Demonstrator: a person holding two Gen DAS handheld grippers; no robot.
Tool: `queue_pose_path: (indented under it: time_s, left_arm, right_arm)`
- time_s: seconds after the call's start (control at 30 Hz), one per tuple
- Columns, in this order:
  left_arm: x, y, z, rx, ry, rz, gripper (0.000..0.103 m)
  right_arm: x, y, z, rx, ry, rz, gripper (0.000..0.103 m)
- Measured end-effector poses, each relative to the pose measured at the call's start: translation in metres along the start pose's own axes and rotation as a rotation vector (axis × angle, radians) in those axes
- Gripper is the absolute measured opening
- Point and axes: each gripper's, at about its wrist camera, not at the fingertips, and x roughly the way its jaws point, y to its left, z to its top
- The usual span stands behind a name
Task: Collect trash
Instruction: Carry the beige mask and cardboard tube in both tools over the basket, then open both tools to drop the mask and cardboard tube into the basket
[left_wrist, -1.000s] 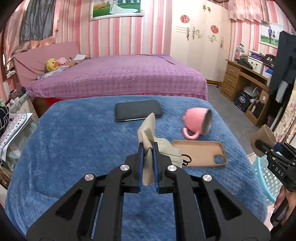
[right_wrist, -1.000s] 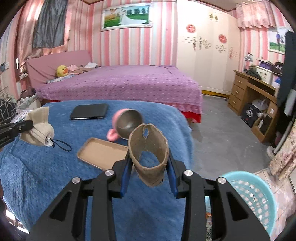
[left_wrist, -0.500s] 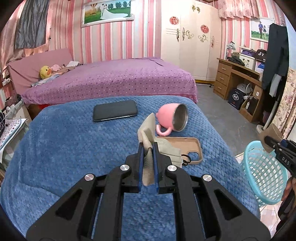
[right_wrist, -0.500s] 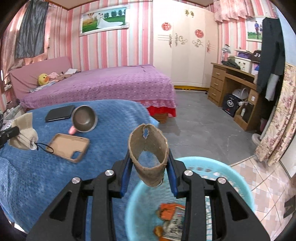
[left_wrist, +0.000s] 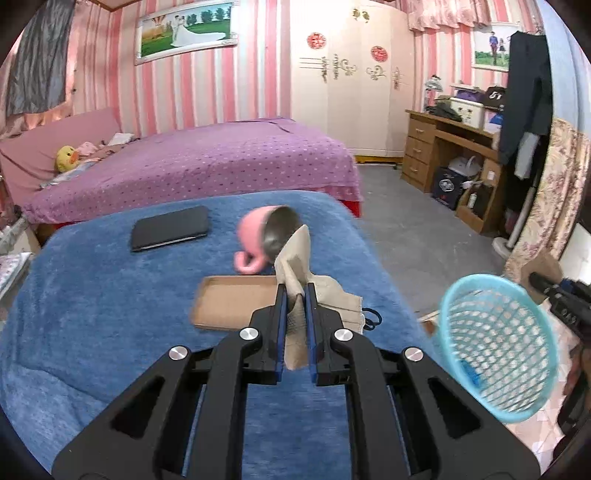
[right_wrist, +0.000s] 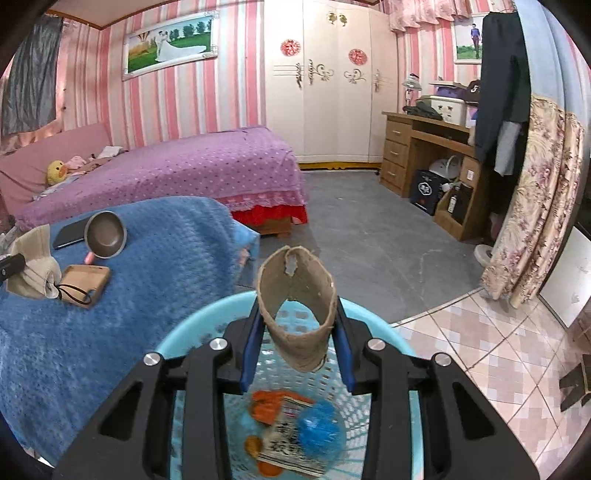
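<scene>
Left wrist view: left gripper (left_wrist: 295, 314), jaws pinching a crumpled beige face mask (left_wrist: 300, 258) above the blue-blanketed bed (left_wrist: 92, 295), mask's long axis pointing up & away. Blue basket (left_wrist: 498, 347) sits well to the right; carry across before letting go.

Right wrist view: right gripper (right_wrist: 298, 332), jaws clamped on a torn cardboard tube (right_wrist: 297, 310), open end up, axis near vertical, w/ the basket (right_wrist: 192, 325) directly below. Best release: spread jaws here, centred over the rim.

Left claw (left_wrist: 295, 295) clamps a beige mask (left_wrist: 301, 258) above the blue table (left_wrist: 92, 295); pink mug (left_wrist: 258, 236), phone (left_wrist: 170, 228) and case (left_wrist: 229, 306) lie there, basket (left_wrist: 498, 347) off right.
</scene>
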Motion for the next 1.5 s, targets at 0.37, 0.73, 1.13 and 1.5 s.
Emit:
queue_pose_path:
  time_s: [0.37,0.73,1.13,1.5]
  left_arm:
    - [0.009,-0.111,-0.016,0.109,0.018,-0.162,0.008]
    - [0.032,-0.153,-0.032,0.125,0.058,-0.228,0.076]
    - [0.018,-0.092,-0.016,0.058,-0.033,-0.043,0.097]
    - [-0.001,-0.042,-0.020,0.010,-0.035,0.002,0.097]
  right_arm:
    - [-0.007,-0.061,-0.013,0.069,0.002,-0.045,0.035]
    - [-0.006,-0.083,-0.020,0.111,0.004,-0.041,0.035]
    - [0.002,-0.053,-0.020,0.075,0.018,-0.012,0.038]
    - [-0.003,-0.032,-0.019,0.074,-0.012,-0.061,0.095]
